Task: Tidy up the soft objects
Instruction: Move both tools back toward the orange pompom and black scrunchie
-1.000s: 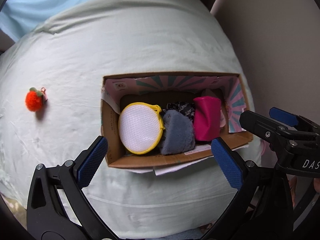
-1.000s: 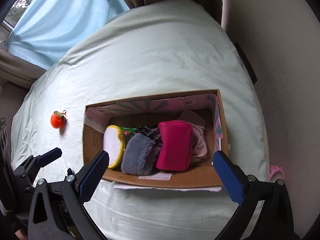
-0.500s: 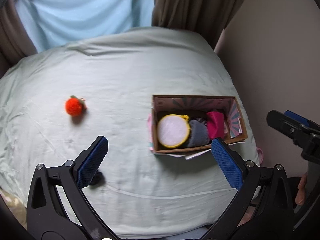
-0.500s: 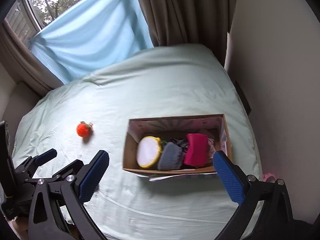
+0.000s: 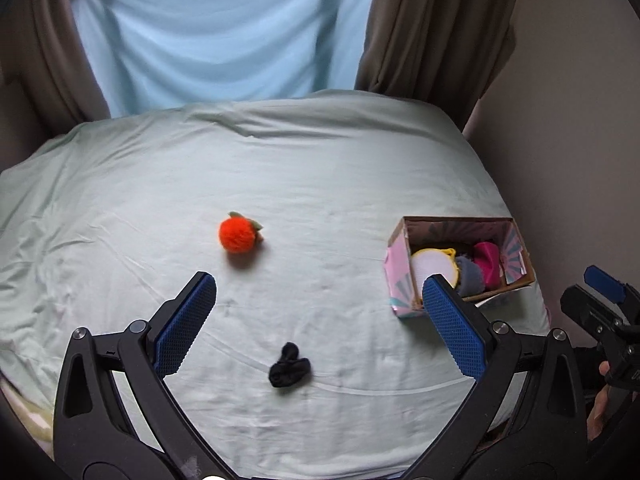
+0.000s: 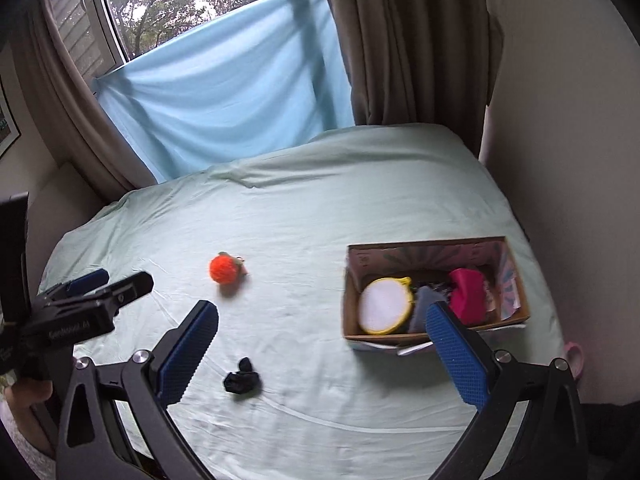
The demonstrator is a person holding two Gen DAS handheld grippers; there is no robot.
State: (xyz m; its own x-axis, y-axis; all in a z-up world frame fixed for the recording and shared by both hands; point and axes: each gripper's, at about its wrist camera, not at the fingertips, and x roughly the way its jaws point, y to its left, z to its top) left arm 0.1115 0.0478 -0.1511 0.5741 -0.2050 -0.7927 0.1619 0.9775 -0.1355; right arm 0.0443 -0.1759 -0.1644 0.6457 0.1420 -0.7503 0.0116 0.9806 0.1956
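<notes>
An orange plush fruit [image 5: 237, 234] lies on the pale green bed sheet [image 5: 320, 168], and a small black balled sock [image 5: 289, 371] lies nearer me; both also show in the right wrist view, the fruit [image 6: 224, 268] and the sock [image 6: 241, 379]. A cardboard box [image 5: 401, 280] at the right holds a yellow-rimmed round pouch [image 5: 432, 268], a grey fuzzy item [image 5: 471, 278] and a magenta pouch [image 5: 489, 262]. My left gripper [image 5: 320, 324] is open and empty above the sheet. My right gripper [image 6: 322, 336] is open and empty, box [image 6: 424, 248] at its right.
A blue cloth [image 5: 224, 32] hangs under the window behind the bed, with brown curtains [image 5: 436, 28] beside it. A wall [image 6: 572, 160] runs along the bed's right side. A pink object [image 6: 573, 354] sits off the bed's right edge.
Both grippers have pulled back and up from the box, and the left has swung left. The box now looks small at the right. The black sock has come into view.
</notes>
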